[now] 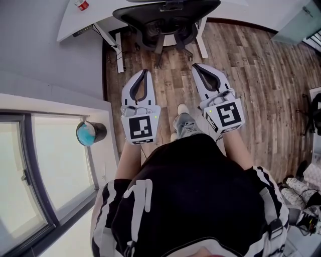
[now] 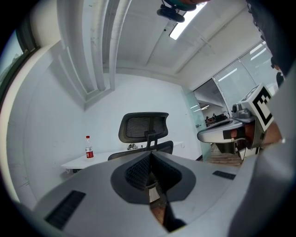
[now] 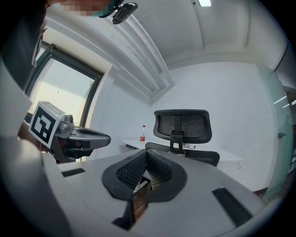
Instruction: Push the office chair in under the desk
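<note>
Both tongs clenched, nothing in them. Left tongs and right tongs are held level side by side, pointing at the office chair, well short of it, no contact.

Chair sits at the worktop, back toward the person, base between the worktop's legs. Seat looks at least partly under already; can't tell how much travel is left.

Handling, my read:
- Moderately heavy, but the star base probably has castors and the wood floor is hard and smooth, so it should roll with a light, steady shove.
- Mesh back panel is soft and will give. Don't push on the mesh, the tips may dig in.
- Rigid parts are the backrest's outer frame and the central spine below the headrest. Those are the push points.
- Seat likely swivels: an off-centre shove from one side spins it instead of rolling it. Put one of the tongs on each side of the back frame, same height, equal force.
- Push mid-back or lower; high up on the headrest likely just tilts the recline.
- No grip needed. Clenched tips work fine as pushers.

Watch for: base arms catching the worktop legs, and the bottle on the worktop if the chair bumps hard.
</note>
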Available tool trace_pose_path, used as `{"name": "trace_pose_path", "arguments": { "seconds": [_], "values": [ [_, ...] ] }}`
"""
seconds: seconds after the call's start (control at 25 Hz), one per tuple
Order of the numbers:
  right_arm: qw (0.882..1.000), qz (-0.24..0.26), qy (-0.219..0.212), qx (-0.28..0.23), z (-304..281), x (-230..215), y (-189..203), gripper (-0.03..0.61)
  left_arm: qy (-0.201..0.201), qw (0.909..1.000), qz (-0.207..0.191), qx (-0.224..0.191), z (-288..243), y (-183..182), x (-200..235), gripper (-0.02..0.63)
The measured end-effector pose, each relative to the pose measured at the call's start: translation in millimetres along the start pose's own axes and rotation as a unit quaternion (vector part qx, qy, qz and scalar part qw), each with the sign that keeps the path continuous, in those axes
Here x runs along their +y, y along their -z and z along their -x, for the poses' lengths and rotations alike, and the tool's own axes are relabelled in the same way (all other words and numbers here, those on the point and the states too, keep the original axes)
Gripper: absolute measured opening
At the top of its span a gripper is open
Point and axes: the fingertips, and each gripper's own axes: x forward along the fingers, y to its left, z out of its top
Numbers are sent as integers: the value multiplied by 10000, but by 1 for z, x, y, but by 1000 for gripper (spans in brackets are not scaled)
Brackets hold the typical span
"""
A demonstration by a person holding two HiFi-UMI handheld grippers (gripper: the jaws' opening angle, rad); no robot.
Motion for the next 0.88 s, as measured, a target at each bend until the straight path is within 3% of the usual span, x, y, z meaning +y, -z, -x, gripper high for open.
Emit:
{"name": "trace_pose_path", "arguments": {
  "seconds": [0.88],
  "values": [
    [9999, 64, 127, 15, 7, -5, 0, 9, 33, 10000, 81, 9, -2, -3, -6, 9]
  ]
}}
